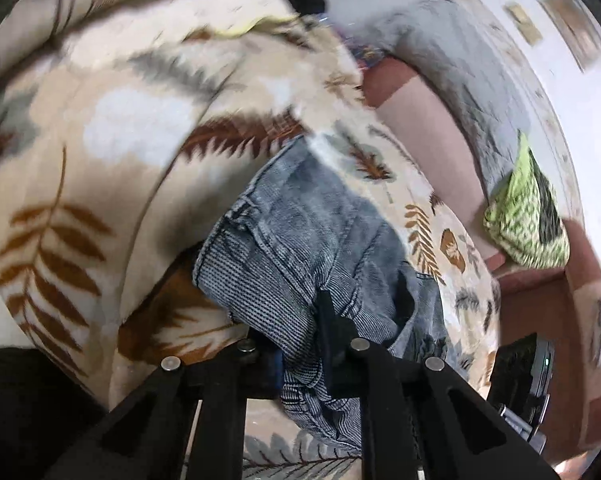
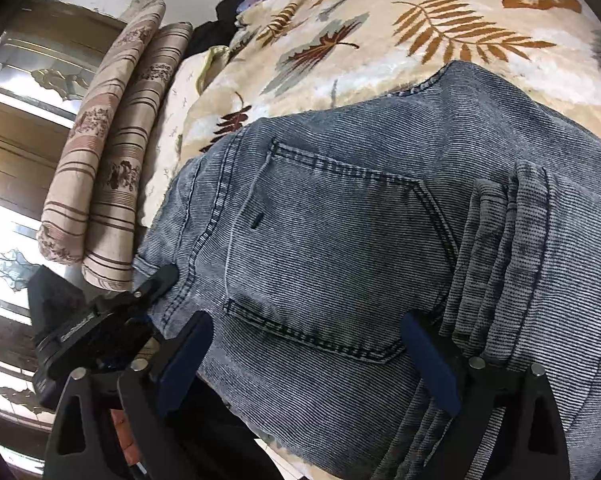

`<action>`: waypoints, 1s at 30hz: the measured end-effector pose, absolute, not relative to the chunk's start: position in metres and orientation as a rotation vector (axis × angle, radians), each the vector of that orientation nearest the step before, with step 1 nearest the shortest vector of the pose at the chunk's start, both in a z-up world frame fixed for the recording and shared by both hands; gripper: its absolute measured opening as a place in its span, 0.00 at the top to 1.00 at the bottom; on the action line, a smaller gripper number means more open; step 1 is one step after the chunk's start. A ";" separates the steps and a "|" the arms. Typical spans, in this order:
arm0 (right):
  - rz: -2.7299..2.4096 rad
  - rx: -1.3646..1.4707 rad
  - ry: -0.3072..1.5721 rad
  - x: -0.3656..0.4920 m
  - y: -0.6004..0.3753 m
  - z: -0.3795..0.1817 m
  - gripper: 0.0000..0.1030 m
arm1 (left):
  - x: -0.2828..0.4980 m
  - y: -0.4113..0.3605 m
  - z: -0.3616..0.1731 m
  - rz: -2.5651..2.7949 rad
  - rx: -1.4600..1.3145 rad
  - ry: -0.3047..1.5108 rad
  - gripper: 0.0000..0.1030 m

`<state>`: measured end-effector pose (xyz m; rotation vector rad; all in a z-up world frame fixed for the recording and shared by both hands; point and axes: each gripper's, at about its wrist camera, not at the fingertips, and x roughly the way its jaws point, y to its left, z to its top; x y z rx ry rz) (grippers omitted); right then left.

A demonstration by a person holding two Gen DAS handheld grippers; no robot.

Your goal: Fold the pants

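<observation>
the left gripper (image 1: 300, 344) has its fingers (image 1: 332, 332) clamped on a bunched fold of the pants (image 1: 300, 232), the denim squeezed between them and hanging out past the tips. the right gripper (image 2: 312, 360) has its blue-padded fingers (image 2: 432, 364) spread apart, straddling the seat of the pants (image 2: 360, 240) on either side of the back pocket (image 2: 340, 256); whether the pads actually press the cloth is hard to tell from this angle. the grey-blue corduroy-like pants lie on a leaf-print blanket (image 2: 440, 28) covering the bed, with stacked folded layers at the right of the pocket. in the right wrist view the left gripper's black body (image 2: 112, 320) sits at the near left edge of the pants. two striped rolled cushions (image 2: 112, 152) lie to the far left beside the blanket. in the blurred left wrist view, a green patterned cloth (image 1: 528, 216) rests far right.
</observation>
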<state>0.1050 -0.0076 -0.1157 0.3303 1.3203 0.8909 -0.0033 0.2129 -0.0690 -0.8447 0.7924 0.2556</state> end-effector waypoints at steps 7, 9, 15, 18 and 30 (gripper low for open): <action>0.906 0.588 1.292 0.109 -0.046 -0.100 0.04 | 0.000 0.209 -0.056 0.271 -0.809 0.796 0.87; 0.906 0.673 1.266 0.110 -0.059 -0.098 0.04 | 0.001 0.208 -0.059 0.285 -0.805 0.801 0.87; 0.900 0.605 1.426 0.123 -0.042 -0.115 0.04 | 0.002 0.209 -0.062 0.306 -0.791 0.820 0.86; 0.924 0.588 1.336 0.136 -0.042 -0.086 0.04 | 0.001 0.210 -0.065 0.307 -0.796 0.827 0.86; 0.870 0.682 1.272 0.156 -0.071 -0.082 0.04 | 0.003 0.204 -0.059 0.297 -0.748 0.814 0.86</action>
